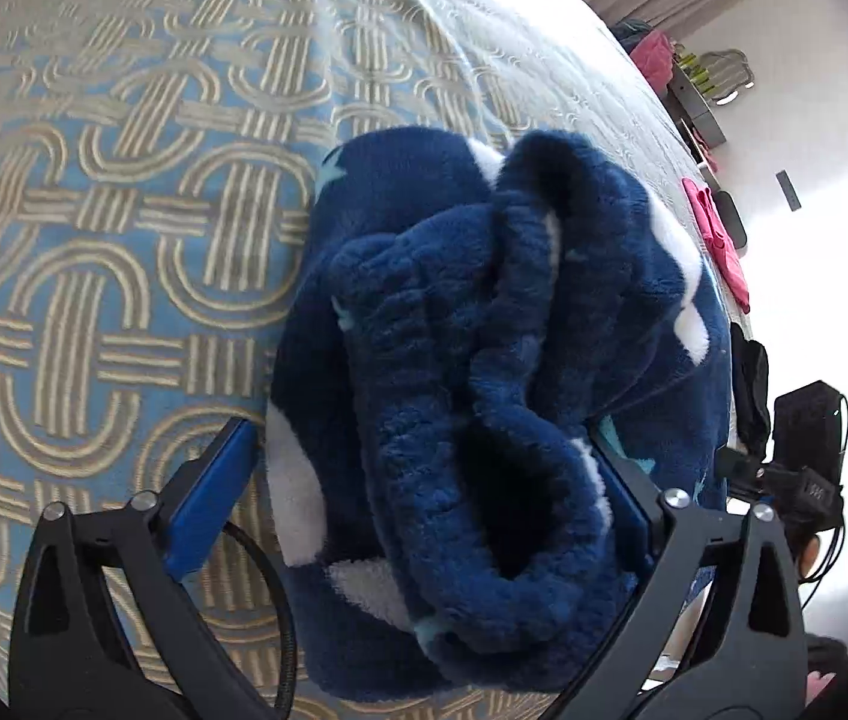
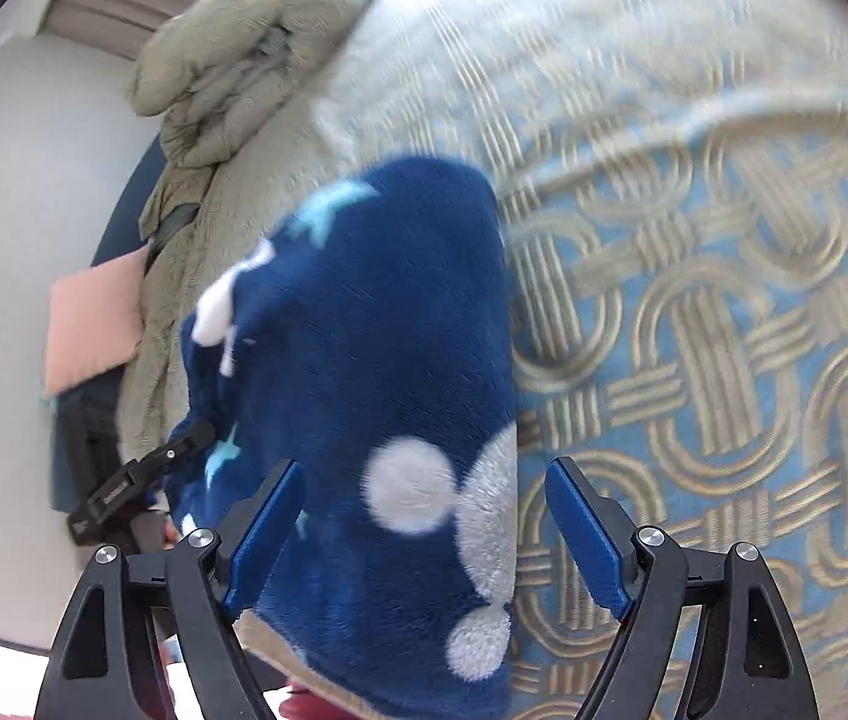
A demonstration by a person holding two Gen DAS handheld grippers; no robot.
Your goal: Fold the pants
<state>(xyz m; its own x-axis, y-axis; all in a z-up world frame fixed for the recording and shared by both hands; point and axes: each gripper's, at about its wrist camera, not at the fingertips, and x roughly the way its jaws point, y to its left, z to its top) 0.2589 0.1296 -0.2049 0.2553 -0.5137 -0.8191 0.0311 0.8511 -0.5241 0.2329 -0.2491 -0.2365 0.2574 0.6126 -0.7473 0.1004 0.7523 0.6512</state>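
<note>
Around me, the bed is covered by a blue bedspread (image 1: 123, 192) with a looping beige pattern, and a rumpled grey-green quilt (image 2: 231, 60) sits at its far corner beside a pink cushion (image 2: 93, 324). A pink garment (image 1: 718, 234) lies at the bed's edge in the left wrist view. The navy fleece pants (image 1: 472, 396), dotted with white circles and pale stars, lie bunched on the bedspread. My left gripper (image 1: 424, 492) points steeply down, its jaws spread wide with the bundle between them, not clamped. My right gripper (image 2: 424, 534) tilts down over the pants' edge, jaws apart, gripping nothing.
</note>
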